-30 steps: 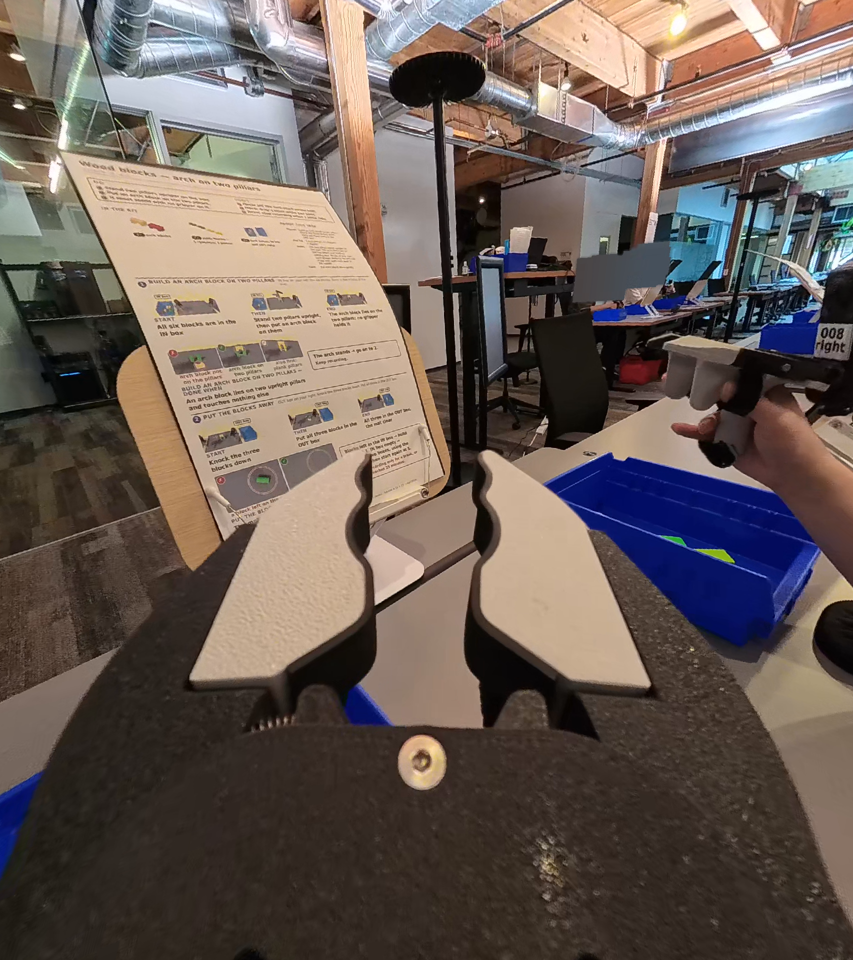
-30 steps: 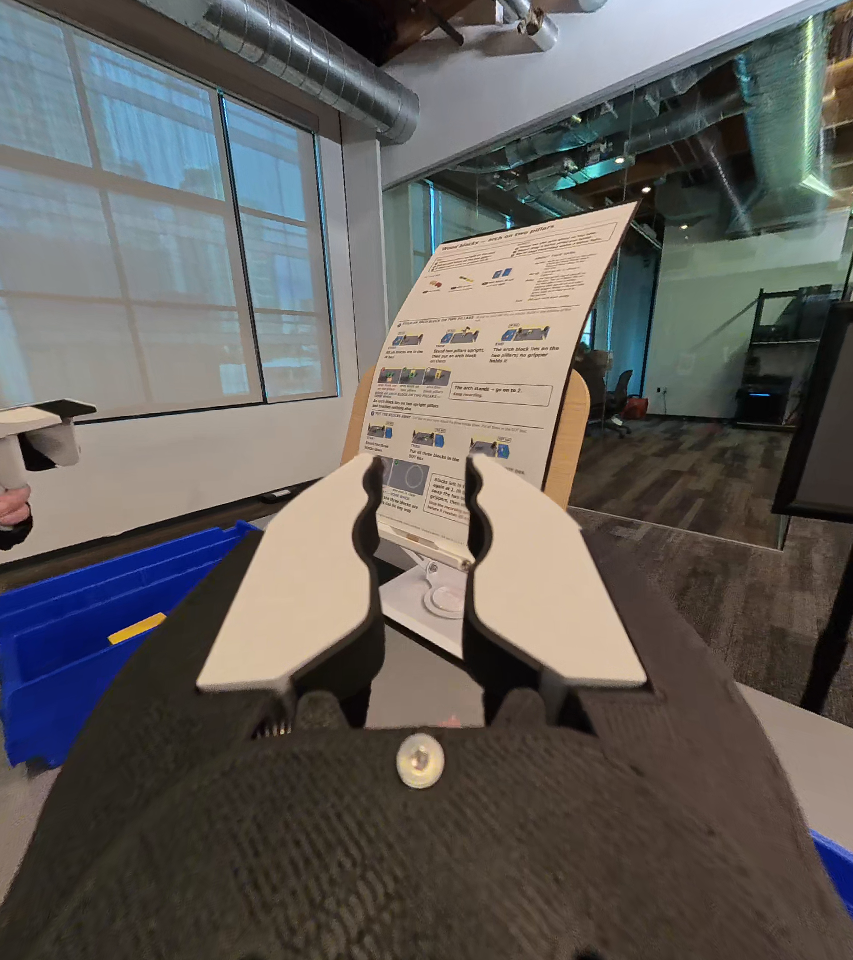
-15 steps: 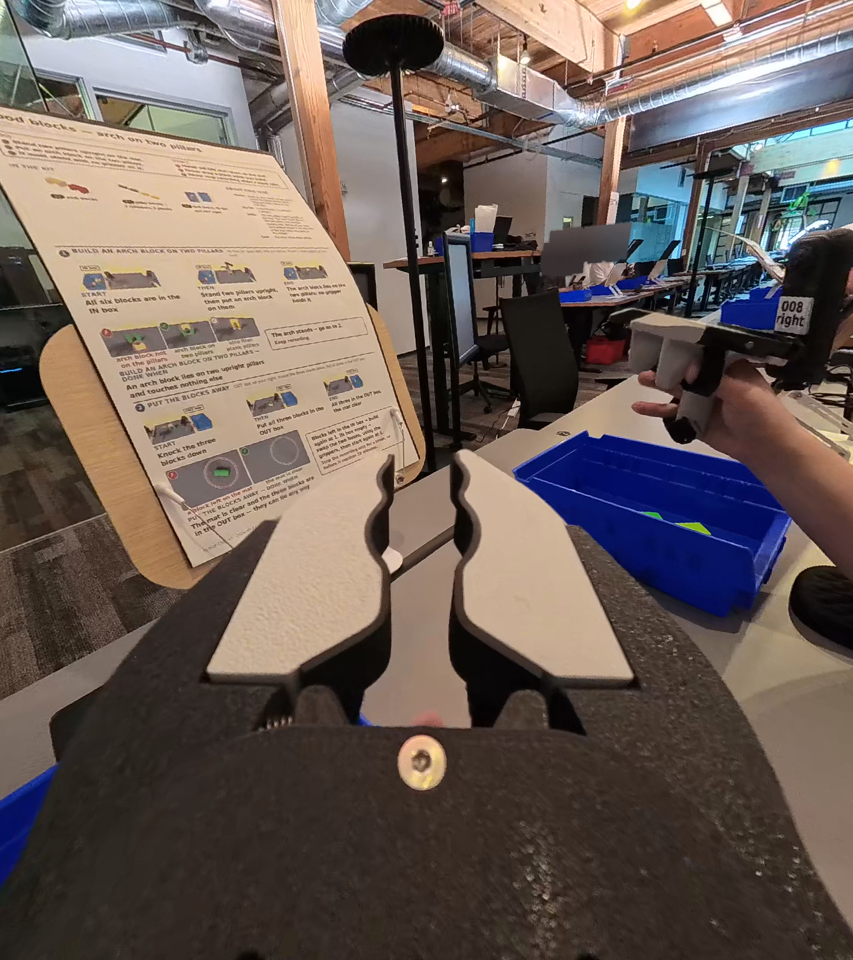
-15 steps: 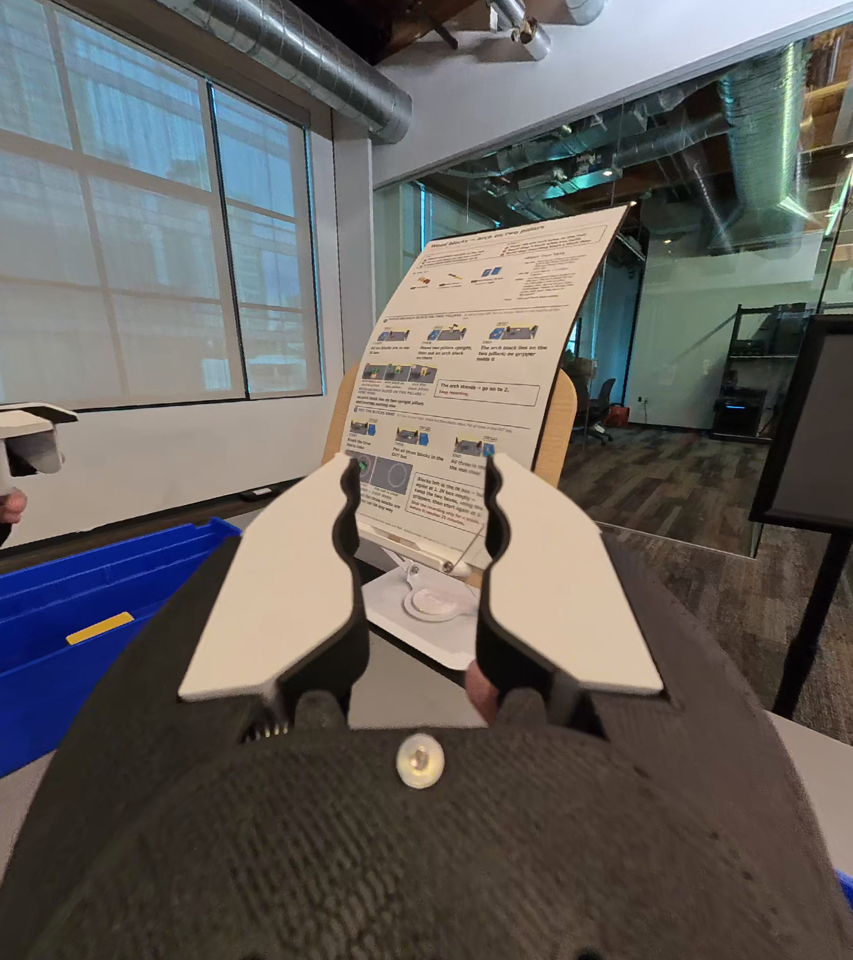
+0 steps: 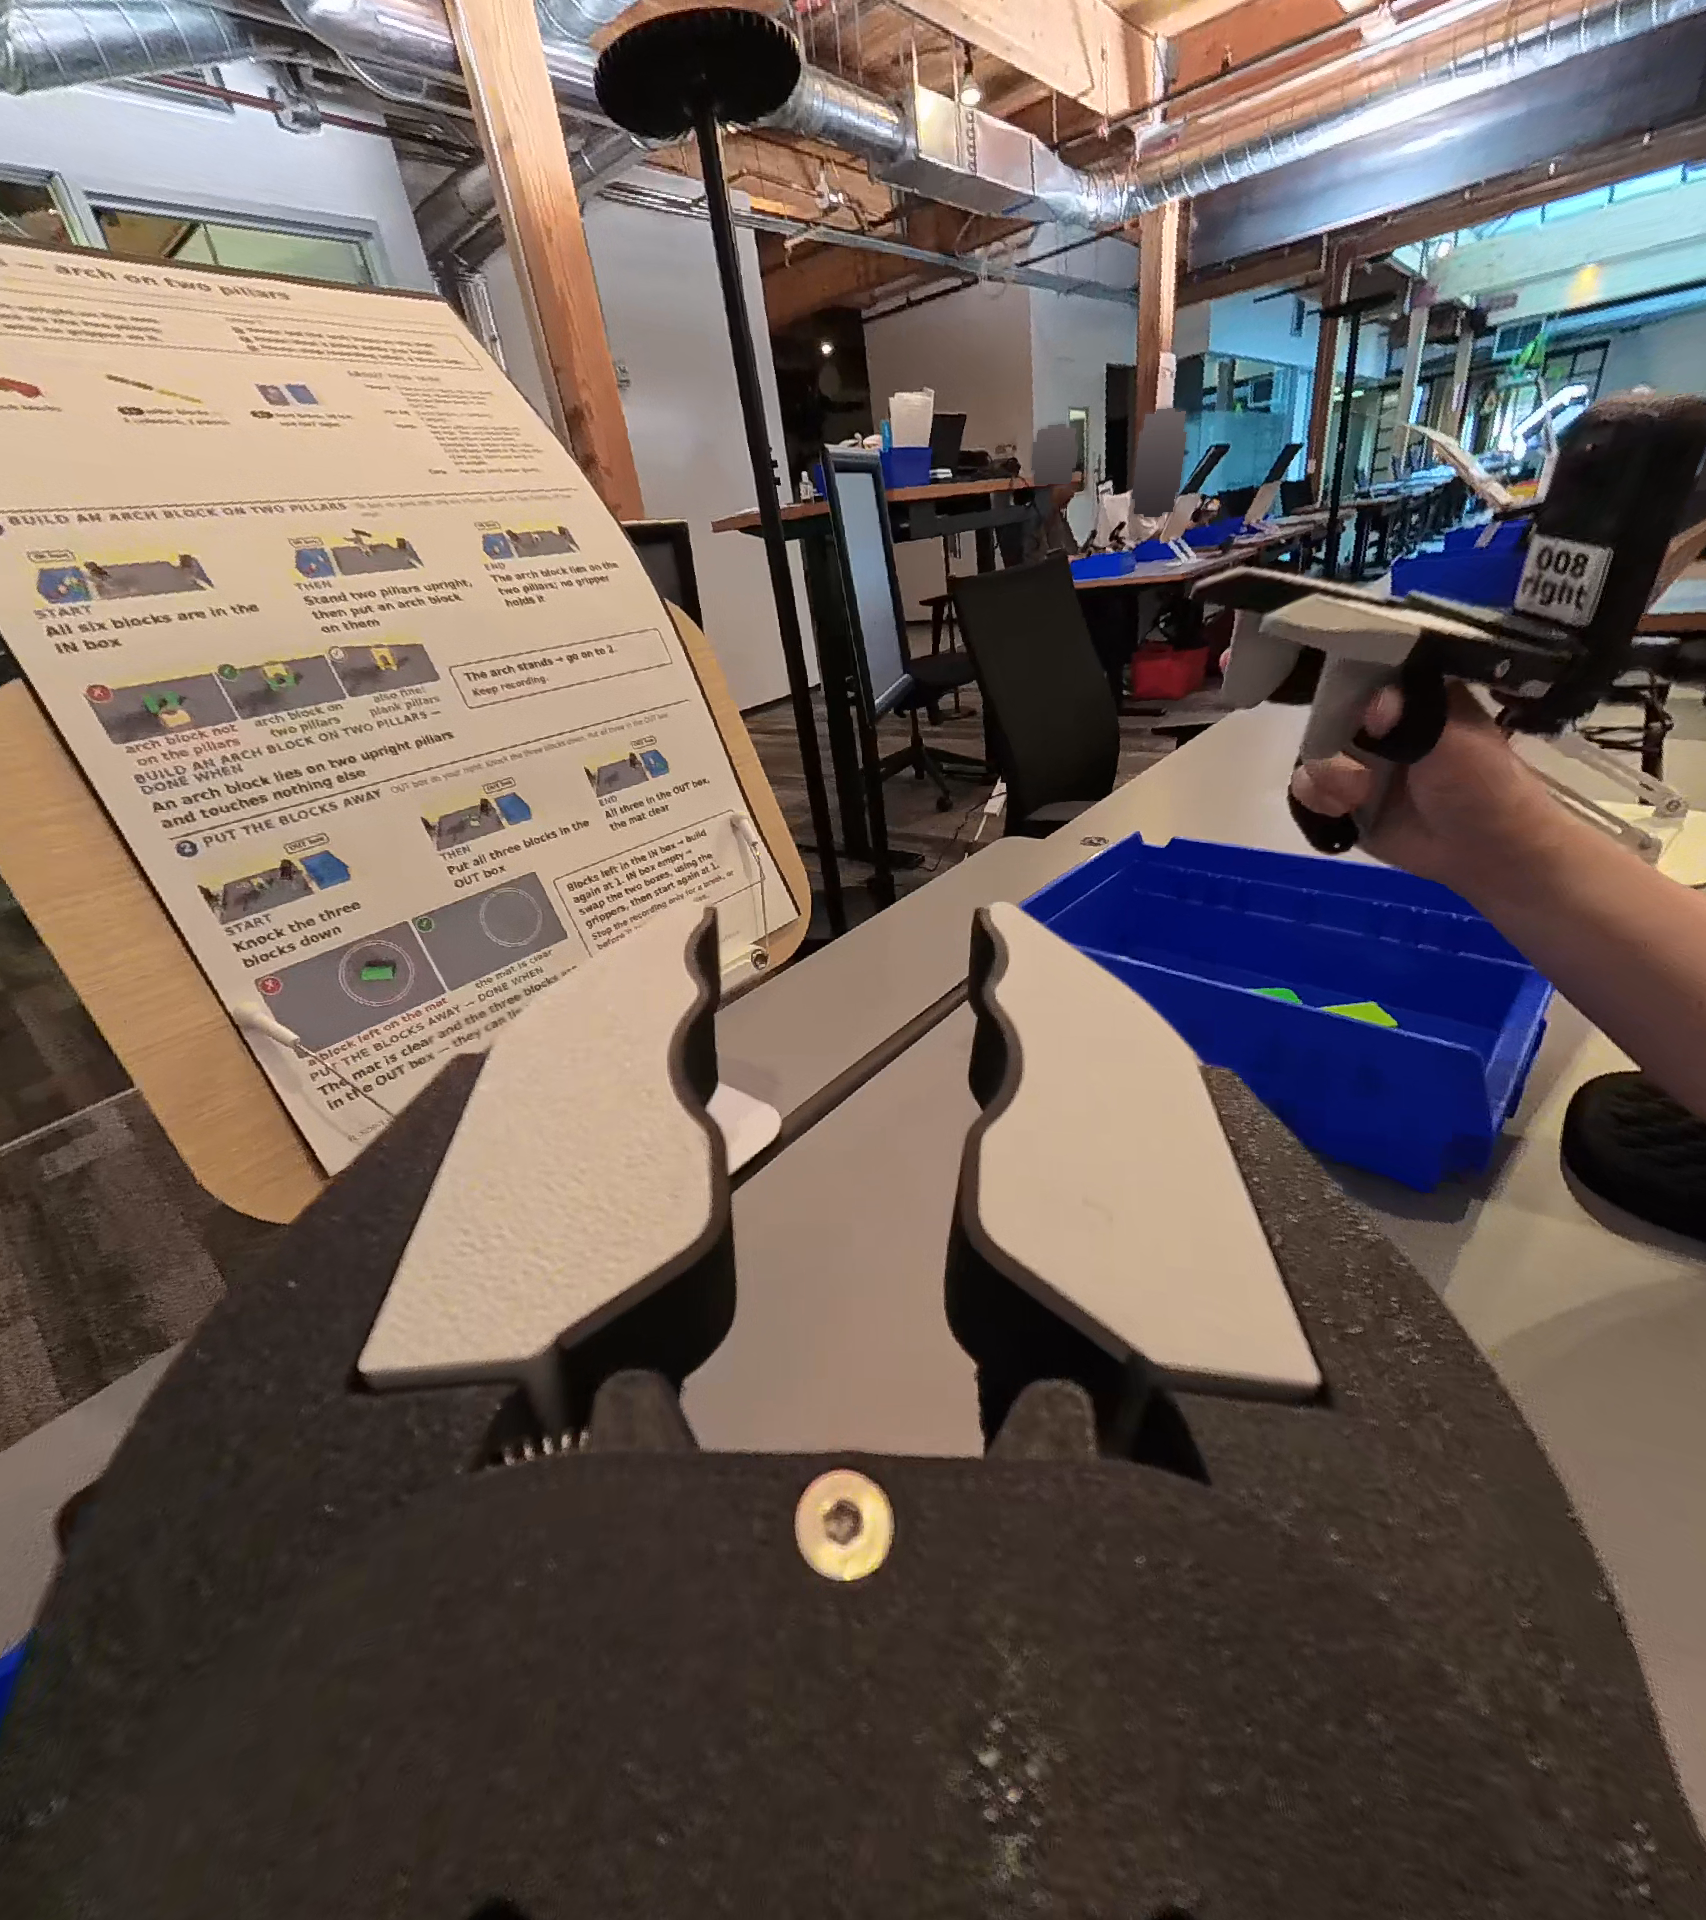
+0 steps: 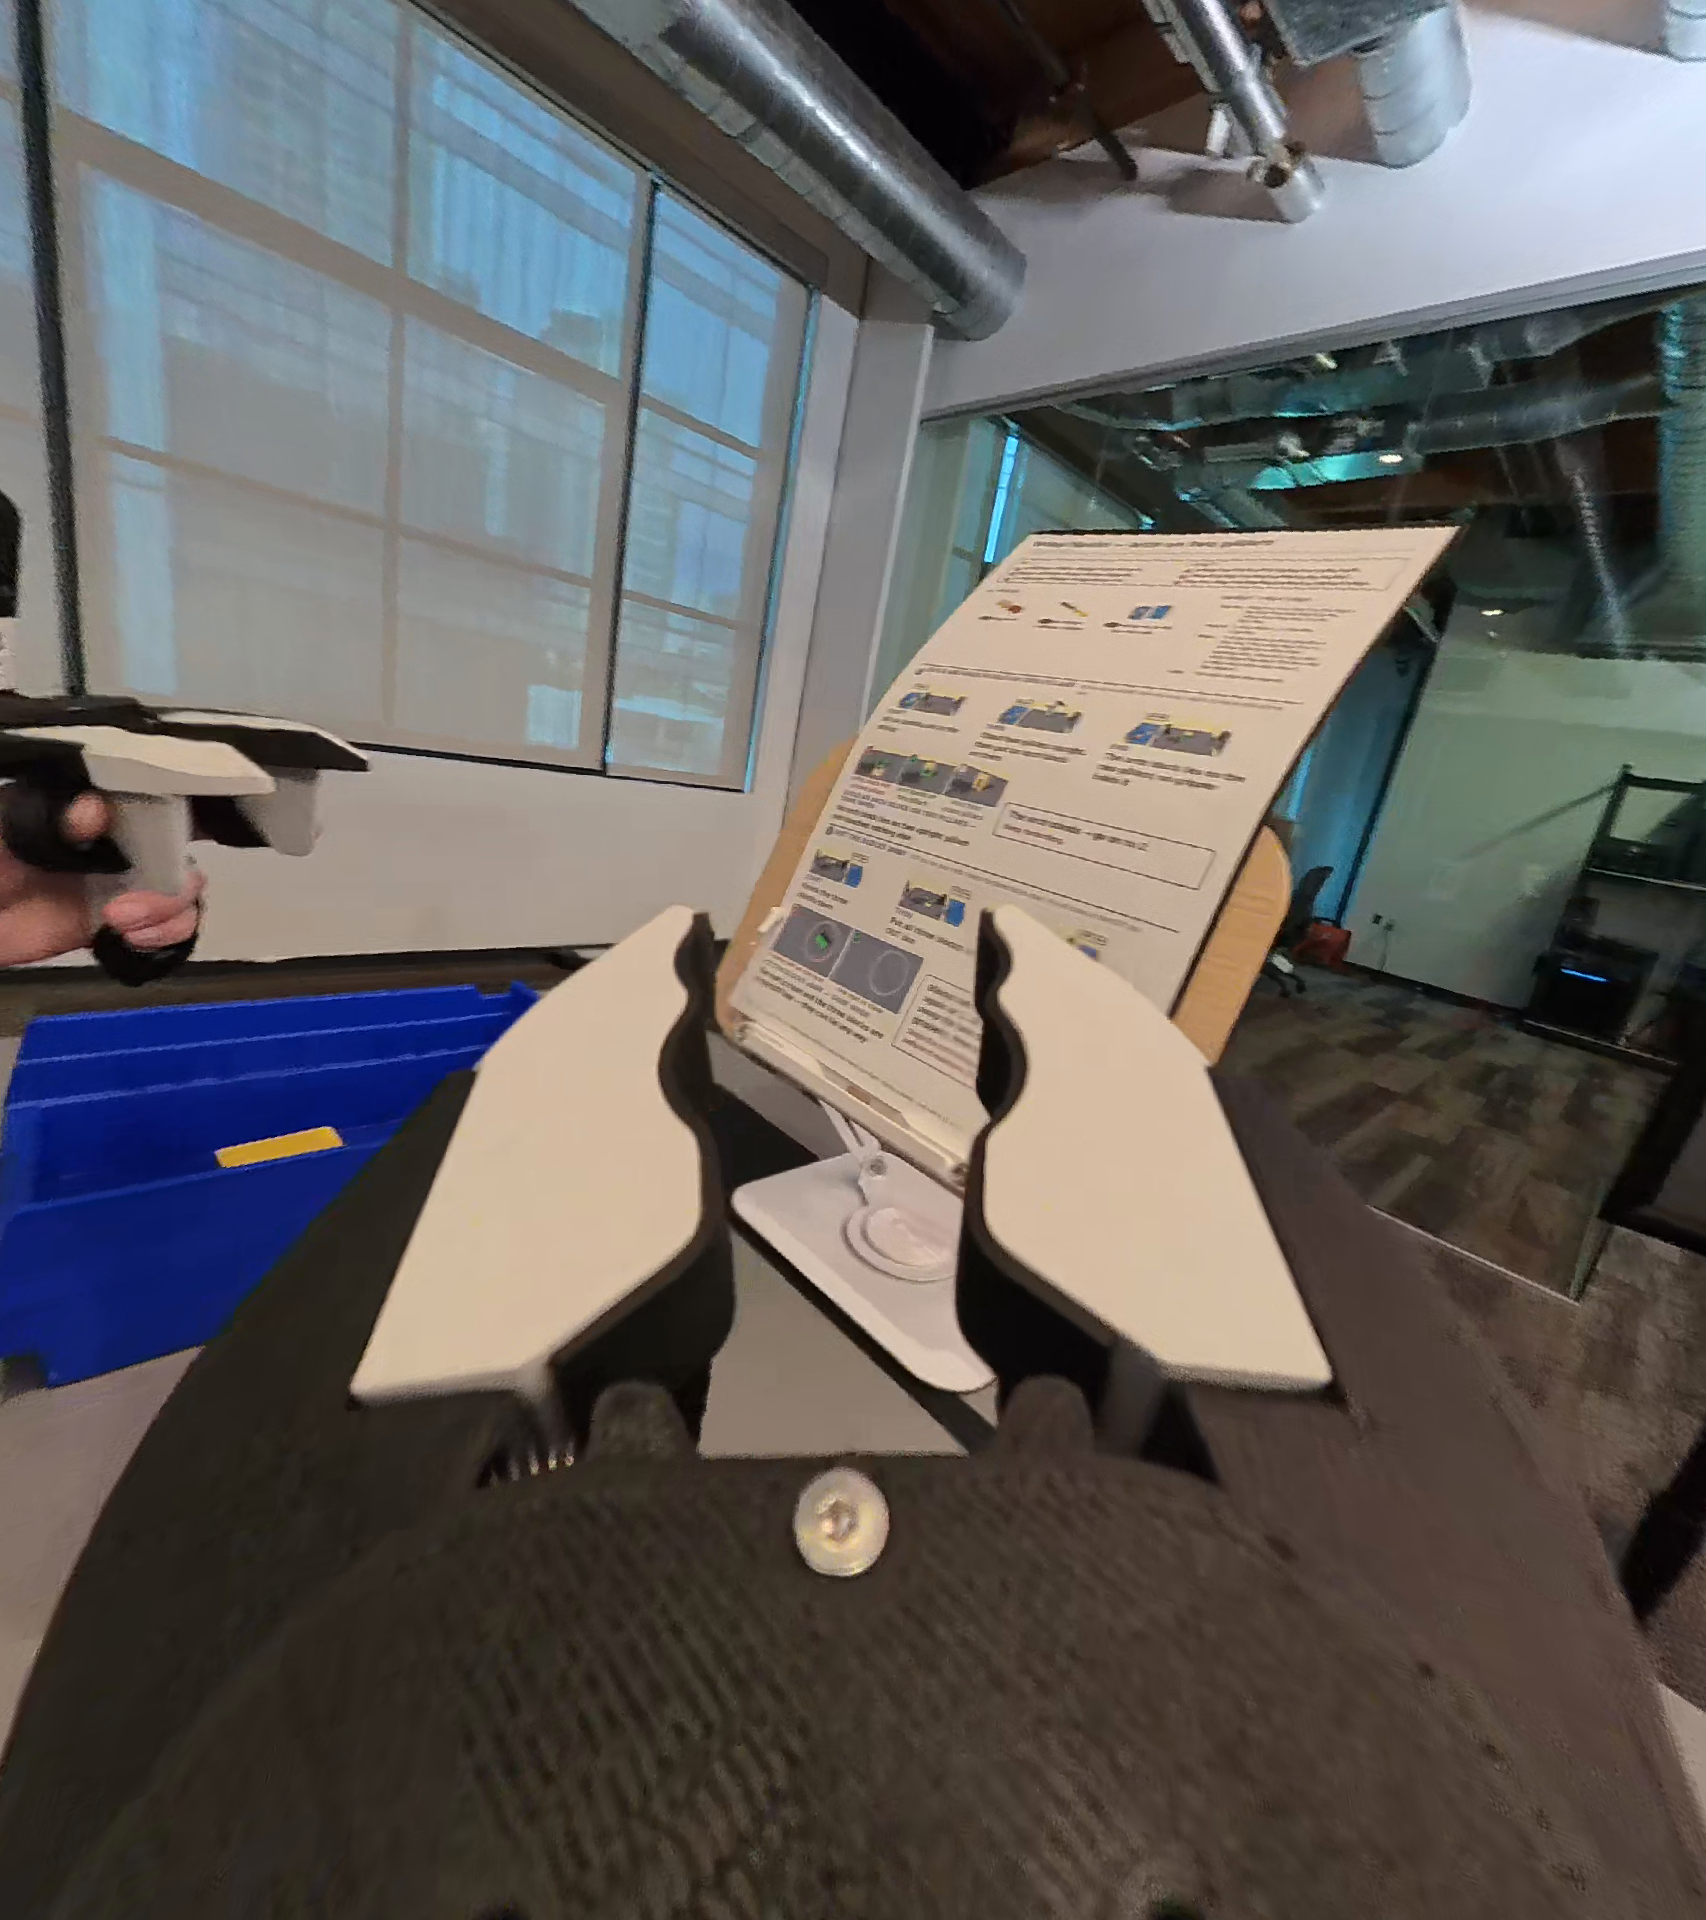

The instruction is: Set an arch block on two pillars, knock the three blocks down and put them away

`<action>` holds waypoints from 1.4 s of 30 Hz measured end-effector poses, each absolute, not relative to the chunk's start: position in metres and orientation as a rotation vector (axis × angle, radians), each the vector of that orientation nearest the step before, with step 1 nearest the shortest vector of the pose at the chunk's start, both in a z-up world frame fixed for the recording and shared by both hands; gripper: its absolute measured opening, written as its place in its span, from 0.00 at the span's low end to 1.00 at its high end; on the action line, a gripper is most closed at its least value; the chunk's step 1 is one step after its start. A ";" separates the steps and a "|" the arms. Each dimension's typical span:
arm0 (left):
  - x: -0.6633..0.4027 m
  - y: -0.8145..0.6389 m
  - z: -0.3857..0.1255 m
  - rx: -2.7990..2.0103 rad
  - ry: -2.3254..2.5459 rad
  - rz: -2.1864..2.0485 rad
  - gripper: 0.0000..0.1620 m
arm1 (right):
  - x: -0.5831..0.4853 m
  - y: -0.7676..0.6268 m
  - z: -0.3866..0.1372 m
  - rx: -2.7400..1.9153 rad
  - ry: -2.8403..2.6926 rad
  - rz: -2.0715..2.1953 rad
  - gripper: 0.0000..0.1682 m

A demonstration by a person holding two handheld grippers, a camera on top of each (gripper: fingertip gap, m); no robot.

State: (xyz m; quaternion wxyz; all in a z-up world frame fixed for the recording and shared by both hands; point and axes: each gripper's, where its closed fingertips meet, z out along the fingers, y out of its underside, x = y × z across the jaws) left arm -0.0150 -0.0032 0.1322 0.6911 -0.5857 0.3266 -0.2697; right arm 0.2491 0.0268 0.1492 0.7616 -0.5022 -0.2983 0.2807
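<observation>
Left gripper (image 5: 844,966) is held above the grey table (image 5: 1607,1455), fingers apart, nothing between them. Right gripper (image 6: 838,961) is likewise raised, fingers spread and empty; a hand (image 5: 1420,800) holds it by the handle, seen from the left wrist view. Both point toward the instruction sheet (image 5: 309,675) propped on a wooden-backed stand at the far edge of the table. Blue bin (image 5: 1348,1018) on the right side of the table holds green blocks (image 5: 1348,1010). Second blue bin (image 6: 205,1143) on the left holds a yellow block (image 6: 277,1146). No blocks visible on the table between the bins.
</observation>
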 end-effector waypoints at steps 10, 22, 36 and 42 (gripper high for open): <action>-0.016 0.000 0.129 -1.317 0.723 -0.607 0.28 | 0.248 0.037 0.136 -1.169 -0.619 0.807 0.25; -0.014 -0.004 0.132 -1.311 0.732 -0.600 0.27 | 0.255 0.034 0.145 -1.128 -0.589 0.769 0.21; -0.015 -0.003 0.131 -1.327 0.727 -0.630 0.28 | 0.266 0.042 0.153 -1.093 -0.511 0.636 0.17; -0.016 -0.004 0.131 -1.326 0.726 -0.639 0.27 | 0.266 0.040 0.154 -1.082 -0.514 0.650 0.16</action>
